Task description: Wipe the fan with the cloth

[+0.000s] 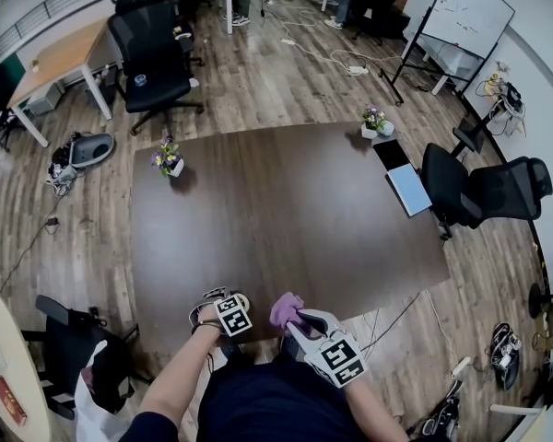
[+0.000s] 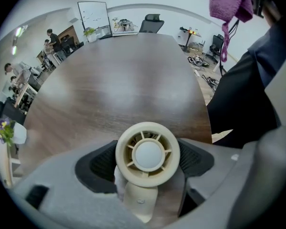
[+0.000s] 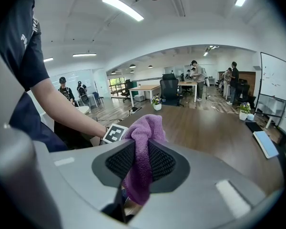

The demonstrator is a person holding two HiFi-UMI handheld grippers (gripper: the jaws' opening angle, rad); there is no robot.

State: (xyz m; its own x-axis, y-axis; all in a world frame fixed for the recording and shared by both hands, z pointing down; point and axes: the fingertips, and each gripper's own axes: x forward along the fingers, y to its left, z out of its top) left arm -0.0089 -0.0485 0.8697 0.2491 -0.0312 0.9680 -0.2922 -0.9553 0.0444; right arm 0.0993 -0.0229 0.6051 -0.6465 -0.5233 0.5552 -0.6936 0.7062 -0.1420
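Note:
A small cream fan (image 2: 148, 155) with a round grille head and a short handle sits between the jaws of my left gripper (image 2: 147, 162), whose pads press on both sides of its head. It hangs over the near edge of the dark brown table (image 1: 286, 210). My left gripper (image 1: 223, 313) is at the table's near edge, pointing steeply down. Just to its right, my right gripper (image 1: 306, 325) is shut on a purple cloth (image 1: 286, 309). The cloth (image 3: 144, 128) bunches above the pads and hangs below them. The cloth (image 2: 226, 4) also shows at the top right of the left gripper view.
Two small flower pots (image 1: 169, 159) (image 1: 376, 121) stand at the table's far corners. A light blue notebook (image 1: 409, 189) lies at its right edge. Black office chairs (image 1: 484, 191) (image 1: 152, 58) stand to the right and beyond the far left. A whiteboard (image 1: 465, 12) is at the back right.

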